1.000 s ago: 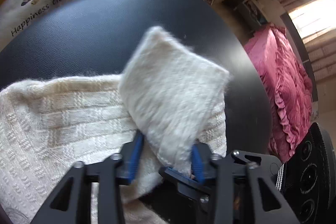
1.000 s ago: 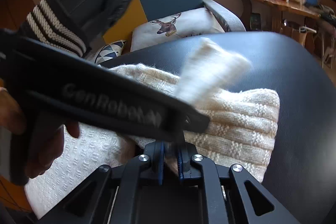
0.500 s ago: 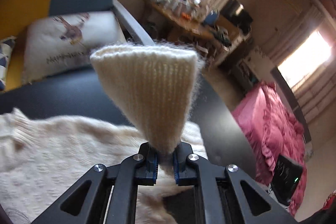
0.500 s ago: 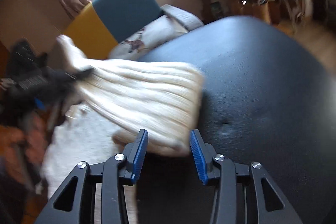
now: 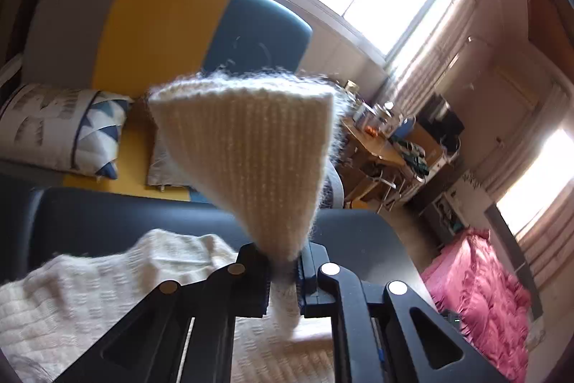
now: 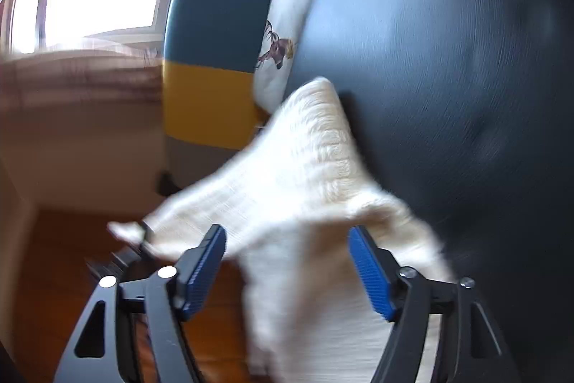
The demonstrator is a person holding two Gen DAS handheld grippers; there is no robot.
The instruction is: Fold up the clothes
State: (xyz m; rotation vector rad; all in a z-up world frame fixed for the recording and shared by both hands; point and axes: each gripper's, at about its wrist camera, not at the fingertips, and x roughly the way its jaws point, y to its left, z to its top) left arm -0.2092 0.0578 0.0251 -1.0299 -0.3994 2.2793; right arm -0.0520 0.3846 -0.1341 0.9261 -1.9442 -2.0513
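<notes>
A cream knitted sweater lies on a round black table. My left gripper is shut on the ribbed sleeve cuff, which stands up in front of the lens above the table. In the right wrist view the same sweater shows blurred, lifted into a ridge across the black table. My right gripper stands wide open, its blue pads on either side of the knit, which lies loose between them. The other gripper shows dimly at the sweater's left end.
Behind the table stands a grey, yellow and blue sofa with a triangle-pattern cushion and a deer-print cushion. A cluttered wooden desk is at the back right. A pink cloth heap lies on the floor at right.
My left gripper shut on the sleeve cuff and has lifted it, tilting upward. My right gripper let go of the sweater, opened wide and swung round, rolling its view.
</notes>
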